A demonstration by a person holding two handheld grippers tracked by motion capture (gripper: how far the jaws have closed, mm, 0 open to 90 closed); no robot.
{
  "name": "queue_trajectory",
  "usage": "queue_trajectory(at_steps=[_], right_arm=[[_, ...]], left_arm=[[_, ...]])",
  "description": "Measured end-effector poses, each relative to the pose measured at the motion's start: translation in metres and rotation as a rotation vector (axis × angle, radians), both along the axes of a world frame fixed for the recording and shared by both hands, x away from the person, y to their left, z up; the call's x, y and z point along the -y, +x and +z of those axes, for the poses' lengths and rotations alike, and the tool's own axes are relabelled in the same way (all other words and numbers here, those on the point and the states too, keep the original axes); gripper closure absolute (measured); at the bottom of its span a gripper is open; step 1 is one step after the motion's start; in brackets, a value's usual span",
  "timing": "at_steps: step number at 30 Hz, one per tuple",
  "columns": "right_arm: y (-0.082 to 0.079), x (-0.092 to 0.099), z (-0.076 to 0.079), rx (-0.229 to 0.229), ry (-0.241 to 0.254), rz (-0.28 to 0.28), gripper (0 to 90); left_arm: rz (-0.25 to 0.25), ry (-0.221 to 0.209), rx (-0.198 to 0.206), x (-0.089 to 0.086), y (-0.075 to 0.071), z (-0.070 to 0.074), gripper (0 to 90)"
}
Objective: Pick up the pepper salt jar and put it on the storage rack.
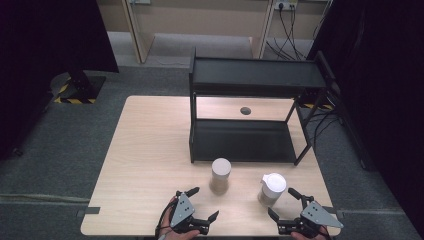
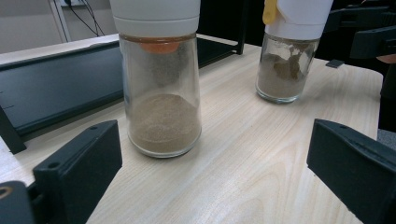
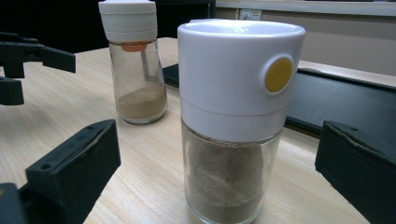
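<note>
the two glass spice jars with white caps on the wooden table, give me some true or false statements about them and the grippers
1. Both glass spice jars, the left jar and the right jar, stand upright on the light wooden table. True.
2. The left gripper is clamped on the left jar. False: its jaws are open and short of the jar.
3. The right jar's cap has a round yellow button. True.
4. Both jars sit on the black metal shelf rack. False: they stand on the table in front of it.
5. The right gripper is open, holding nothing. True.
</note>
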State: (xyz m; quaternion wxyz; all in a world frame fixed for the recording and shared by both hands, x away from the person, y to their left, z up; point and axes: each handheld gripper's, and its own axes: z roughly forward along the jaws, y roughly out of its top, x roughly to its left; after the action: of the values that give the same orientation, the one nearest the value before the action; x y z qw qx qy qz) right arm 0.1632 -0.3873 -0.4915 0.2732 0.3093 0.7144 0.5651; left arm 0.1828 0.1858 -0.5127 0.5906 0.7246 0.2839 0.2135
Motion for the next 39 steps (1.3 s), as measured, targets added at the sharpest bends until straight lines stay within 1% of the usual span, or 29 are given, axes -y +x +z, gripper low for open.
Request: queue_trajectory(at_steps=[10,19,26,28,30,35,38,39], right_arm=[[0.000,0.000,0.000,0.001,0.001,-0.002,0.5],[0.000,0.000,0.000,-0.001,0.001,-0.003,0.5],[0.000,-0.002,0.001,0.004,-0.010,0.000,0.5],[0.000,-0.002,0.002,0.003,-0.011,-0.001,0.5],[0.000,-0.002,0.002,0.001,-0.011,-0.002,0.5],[0.000,-0.002,0.002,0.002,-0.012,-0.001,0.5],[0.000,-0.002,0.002,0.002,-0.009,-0.002,0.5],[0.000,-0.002,0.002,0.003,-0.009,-0.003,0.5]], left_arm=[[0.000,-0.002,0.003,0.000,-0.001,0.000,2.6],[-0.003,-0.004,-0.004,0.001,0.000,0.000,2.6],[0.000,-0.012,-0.010,0.002,0.001,0.000,2.6],[0.001,-0.017,-0.012,0.002,0.003,0.001,2.6],[0.003,-0.032,-0.020,0.003,0.006,0.002,2.6],[0.002,-0.016,-0.019,0.007,0.012,0.007,2.6],[0.008,-0.018,-0.022,0.009,0.015,0.008,2.6],[0.018,-0.027,-0.024,0.011,0.018,0.009,2.6]])
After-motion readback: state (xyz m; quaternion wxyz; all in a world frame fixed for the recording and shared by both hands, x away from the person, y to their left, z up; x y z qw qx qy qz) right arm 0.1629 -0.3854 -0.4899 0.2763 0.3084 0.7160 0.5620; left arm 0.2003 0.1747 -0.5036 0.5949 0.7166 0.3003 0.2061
